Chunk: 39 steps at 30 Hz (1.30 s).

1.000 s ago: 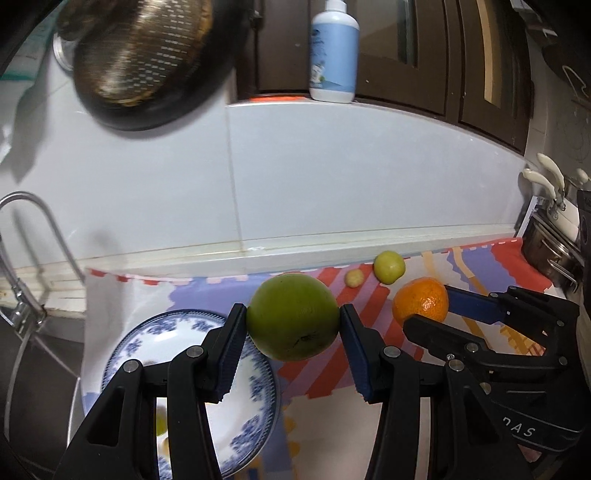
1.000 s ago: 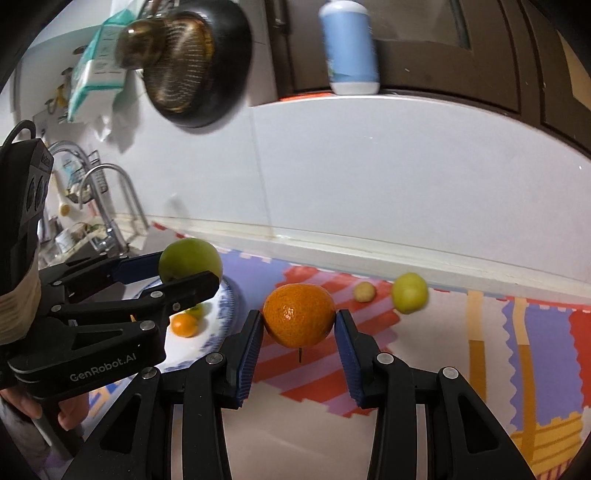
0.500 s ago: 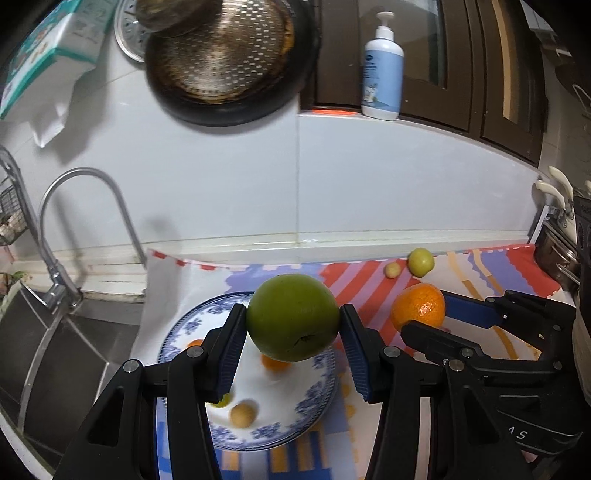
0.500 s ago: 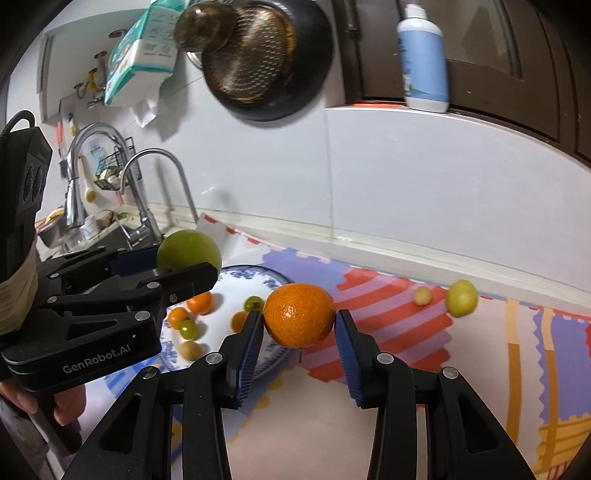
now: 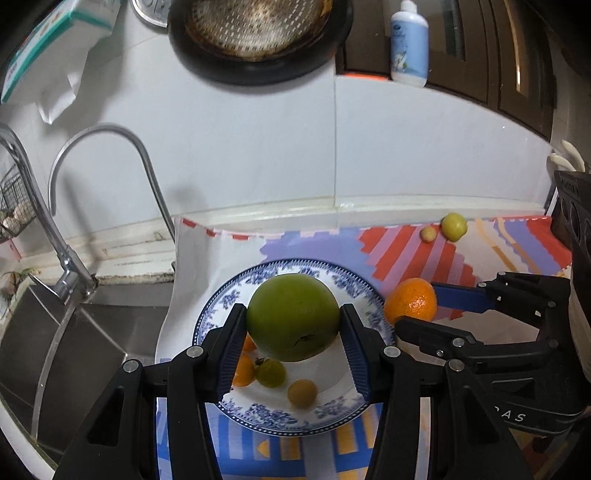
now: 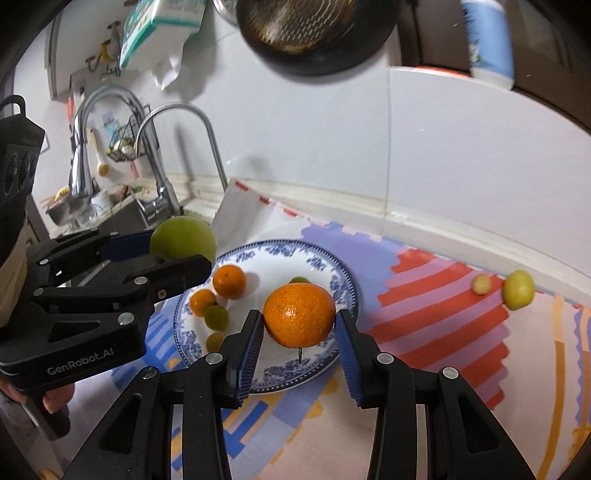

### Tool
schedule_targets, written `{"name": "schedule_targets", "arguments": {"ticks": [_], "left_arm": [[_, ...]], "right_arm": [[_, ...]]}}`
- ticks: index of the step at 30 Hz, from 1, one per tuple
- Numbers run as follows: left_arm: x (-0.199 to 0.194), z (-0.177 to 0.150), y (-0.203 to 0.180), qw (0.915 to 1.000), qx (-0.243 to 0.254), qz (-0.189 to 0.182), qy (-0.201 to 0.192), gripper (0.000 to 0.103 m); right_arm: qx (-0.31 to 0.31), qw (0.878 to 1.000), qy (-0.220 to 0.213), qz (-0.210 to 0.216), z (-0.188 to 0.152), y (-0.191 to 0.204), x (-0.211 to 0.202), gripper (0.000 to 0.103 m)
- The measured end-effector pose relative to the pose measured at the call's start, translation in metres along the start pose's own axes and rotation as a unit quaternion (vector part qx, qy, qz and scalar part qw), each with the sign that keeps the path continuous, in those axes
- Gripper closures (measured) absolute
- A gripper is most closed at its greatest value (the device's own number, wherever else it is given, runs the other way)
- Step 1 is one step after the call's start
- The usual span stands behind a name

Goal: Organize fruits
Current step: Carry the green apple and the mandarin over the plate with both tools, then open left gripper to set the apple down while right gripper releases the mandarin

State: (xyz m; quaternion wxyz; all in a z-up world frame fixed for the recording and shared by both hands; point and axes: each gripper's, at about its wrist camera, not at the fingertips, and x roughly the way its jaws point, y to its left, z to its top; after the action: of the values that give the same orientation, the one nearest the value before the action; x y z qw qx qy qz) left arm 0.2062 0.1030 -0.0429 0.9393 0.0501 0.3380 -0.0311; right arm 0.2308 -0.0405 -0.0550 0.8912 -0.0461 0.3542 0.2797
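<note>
My left gripper (image 5: 293,328) is shut on a large green fruit (image 5: 293,316) and holds it above the blue-patterned plate (image 5: 295,419). My right gripper (image 6: 299,326) is shut on an orange (image 6: 299,314) over the plate's (image 6: 334,273) right half. Several small orange and green fruits (image 6: 229,281) lie on the plate. In the right wrist view the left gripper (image 6: 173,254) with the green fruit (image 6: 183,240) hangs over the plate's left rim. A small yellow-green fruit (image 6: 519,289) and a tiny tan one (image 6: 482,284) lie on the mat at the right.
A colourful patterned mat (image 5: 402,251) covers the counter under the plate. A sink (image 5: 55,332) with a curved tap (image 5: 110,133) lies to the left. A dark pan (image 5: 258,33) hangs on the tiled wall, and a lotion bottle (image 5: 409,44) stands on the ledge.
Both grippers have moved left with their fruits, from over the bare mat to above the plate. The plate and sink have come into fuller view.
</note>
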Motion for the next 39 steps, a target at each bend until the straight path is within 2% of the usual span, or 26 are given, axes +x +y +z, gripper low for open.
{"name": "schedule_targets", "arguments": {"ticks": [10, 12, 23, 25, 28, 39], "left_arm": [[0.038, -0.013, 0.016, 0.9992, -0.024, -0.012, 0.031, 0.053], [0.044, -0.015, 0.017, 0.9988, -0.026, -0.014, 0.038, 0.053], [0.059, -0.019, 0.015, 0.9977, -0.031, -0.021, 0.057, 0.052], [0.055, -0.018, 0.014, 0.9982, -0.033, -0.017, 0.048, 0.052], [0.044, -0.014, 0.014, 0.9988, -0.036, -0.010, 0.032, 0.045], [-0.002, -0.009, -0.003, 0.9989, -0.046, -0.006, -0.009, 0.042]], "right_arm": [[-0.017, 0.998, 0.052, 0.019, -0.004, 0.001, 0.046, 0.062], [-0.020, 0.998, 0.056, 0.022, -0.005, 0.001, 0.051, 0.065], [-0.016, 0.998, 0.059, 0.022, -0.005, -0.002, 0.058, 0.065], [-0.013, 0.998, 0.056, 0.019, -0.005, -0.002, 0.055, 0.065], [-0.008, 0.999, 0.050, 0.011, -0.005, -0.004, 0.048, 0.065], [0.007, 1.000, 0.006, -0.017, -0.006, -0.007, -0.001, 0.065]]}}
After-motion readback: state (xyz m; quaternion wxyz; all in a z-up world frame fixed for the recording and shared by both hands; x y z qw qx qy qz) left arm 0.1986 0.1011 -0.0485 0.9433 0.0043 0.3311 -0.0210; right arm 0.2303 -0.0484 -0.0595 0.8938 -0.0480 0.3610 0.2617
